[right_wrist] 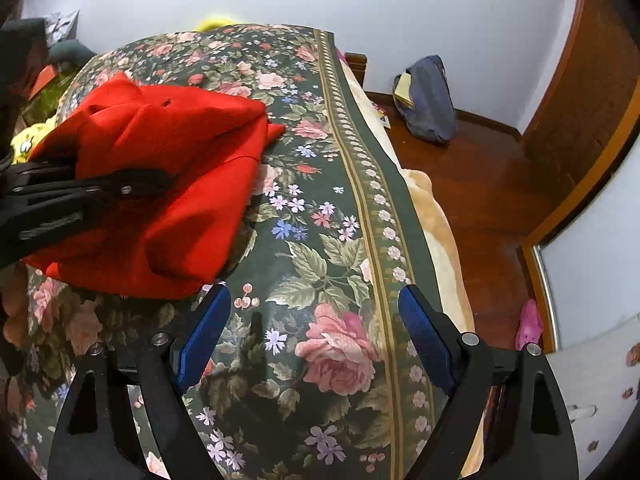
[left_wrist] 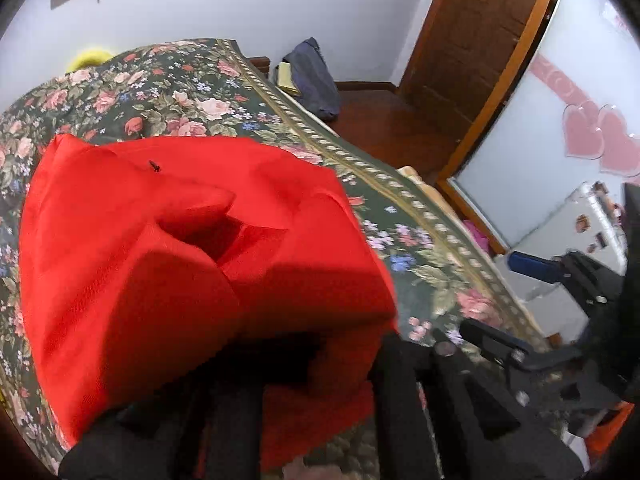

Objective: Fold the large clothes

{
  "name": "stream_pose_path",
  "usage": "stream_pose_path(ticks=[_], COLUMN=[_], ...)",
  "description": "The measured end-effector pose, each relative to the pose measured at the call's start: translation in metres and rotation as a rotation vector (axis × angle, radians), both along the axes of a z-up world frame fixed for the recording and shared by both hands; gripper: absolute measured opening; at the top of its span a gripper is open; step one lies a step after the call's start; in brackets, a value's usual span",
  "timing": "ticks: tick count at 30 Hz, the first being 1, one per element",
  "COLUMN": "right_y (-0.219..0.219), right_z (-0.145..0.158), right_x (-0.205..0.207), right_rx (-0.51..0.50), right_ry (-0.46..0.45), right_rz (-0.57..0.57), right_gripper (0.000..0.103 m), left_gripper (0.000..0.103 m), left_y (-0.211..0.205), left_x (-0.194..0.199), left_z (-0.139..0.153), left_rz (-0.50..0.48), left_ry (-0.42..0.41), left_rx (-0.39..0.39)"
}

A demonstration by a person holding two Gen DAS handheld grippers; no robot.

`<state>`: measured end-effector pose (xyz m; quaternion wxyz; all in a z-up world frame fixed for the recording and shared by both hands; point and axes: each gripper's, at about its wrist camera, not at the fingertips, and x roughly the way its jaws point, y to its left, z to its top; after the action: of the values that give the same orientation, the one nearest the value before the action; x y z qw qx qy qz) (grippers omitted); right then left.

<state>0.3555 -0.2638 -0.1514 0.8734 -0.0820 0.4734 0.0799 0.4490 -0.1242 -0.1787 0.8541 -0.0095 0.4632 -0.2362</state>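
- Left wrist view, setting: a bedroom with pale walls, a wooden door [left_wrist: 476, 40] and a dark wooden floor [left_wrist: 384, 120]; a bed under a dark green floral bedspread [left_wrist: 224, 92] fills the middle ground.
- Left wrist view, task item: the red garment [left_wrist: 192, 240] lies bunched on the bedspread, and its near edge drapes over the left gripper [left_wrist: 304, 392]. The fingers are buried in the cloth, so whether the jaws are together or apart cannot be told here. Judged purpose: a raised edge can be carried across for a fold.
- Left wrist view, other tool: the right gripper [left_wrist: 500, 304] stands to the right, clear of the garment, one blue pad showing.
- Left wrist view, container: a dark blue bag [left_wrist: 316, 80] slumps against the far wall, something yellow showing at its mouth; its other contents are hidden.
- Right wrist view, setting: the same bedspread [right_wrist: 320, 208], with a beige blanket [right_wrist: 436, 240] showing beyond its border and a pink slipper [right_wrist: 530, 322] on the floor.
- Right wrist view, right gripper [right_wrist: 316, 328]: the jaws stand wide apart, holding nothing, above bare bedspread just beside the garment; likely waiting to take another edge.
- Right wrist view, task item: the garment [right_wrist: 172, 184] sits left of centre, lifted into a loose heap, and the left gripper [right_wrist: 120, 186] meets it from the left; its finger lies against the cloth, and the jaw state remains unclear.
- Right wrist view, container: the bag [right_wrist: 428, 100] leans at the wall, well apart from the work.
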Motion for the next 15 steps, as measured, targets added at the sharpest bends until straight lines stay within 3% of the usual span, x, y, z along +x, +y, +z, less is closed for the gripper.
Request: stream_pose_path(ticks=[2, 3, 7, 10, 13, 15], right_y=[-0.002, -0.002, 0.0, 0.005, 0.016, 0.028], right_z=[0.007, 0.009, 0.03, 0.043, 0.051, 0.053], right_x=[0.0, -0.003, -0.01, -0.013, -0.013, -0.012], right_rx=[0.021, 0.028, 0.058, 0.098, 0.131, 0.14], right_ry=[-0.012, -0.021, -0.07, -0.094, -0.112, -0.12], right_rz=[-0.005, -0.005, 0.012, 0.038, 0.071, 0.1], right_gripper=[0.084, 0.084, 0.084, 0.084, 0.084, 0.084], left_gripper=[0.039, 0.043, 0.046, 0.048, 0.063, 0.067], left_y=[0.009, 0.013, 0.029, 0.045, 0.068, 0.084], left_x=[-0.001, -0.001, -0.012, -0.024, -0.034, -0.039], left_z=[0.009, 0.012, 0.039, 0.062, 0.081, 0.087], left_rz=[-0.01, -0.006, 0.023, 0.045, 0.1, 0.153], left_ry=[0.031, 0.036, 0.027, -0.044, -0.145, -0.201], left_rx=[-0.066, -0.089, -0.12, -0.109, -0.068, -0.013])
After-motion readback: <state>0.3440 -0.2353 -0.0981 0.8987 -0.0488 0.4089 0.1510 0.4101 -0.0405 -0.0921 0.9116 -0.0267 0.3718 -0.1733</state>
